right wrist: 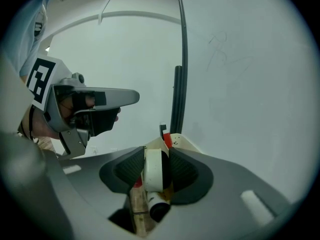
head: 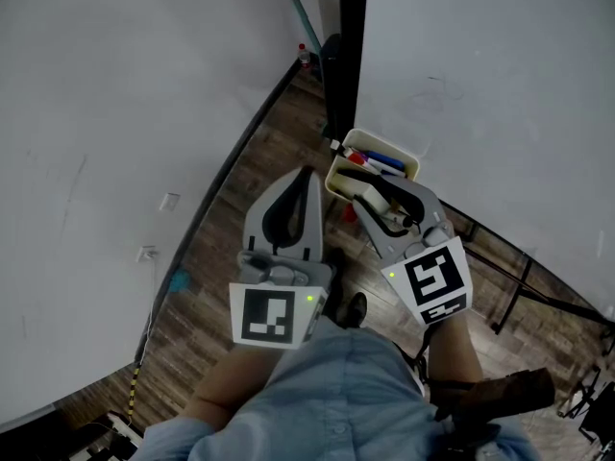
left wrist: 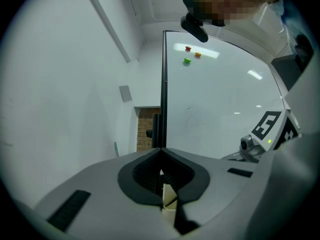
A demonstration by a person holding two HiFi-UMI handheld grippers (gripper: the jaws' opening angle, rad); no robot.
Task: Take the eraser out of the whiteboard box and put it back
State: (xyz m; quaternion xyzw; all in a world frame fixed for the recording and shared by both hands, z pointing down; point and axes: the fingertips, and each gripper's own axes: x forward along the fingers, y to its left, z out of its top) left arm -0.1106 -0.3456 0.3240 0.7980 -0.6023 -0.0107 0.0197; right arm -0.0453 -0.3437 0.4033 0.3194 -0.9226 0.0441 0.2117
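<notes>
Two claws are in view. The right claw [right wrist: 157, 149] reaches into the single cream whiteboard box [head: 338, 182]. Its jaws stand wide and apparently slack around the one white eraser [right wrist: 152, 170], which sits in the box beside at least two markers [head: 382, 164]. The left claw [left wrist: 161, 151] is closed and empty. Three magnets [left wrist: 188, 48] dot the whiteboard [left wrist: 225, 99].

You stand in an office-type room: a large whiteboard [head: 480, 65], a whiteboard box [head: 338, 182] of markers [head: 380, 164], white wall [head: 96, 142], wood-plank floor [head: 245, 229].
</notes>
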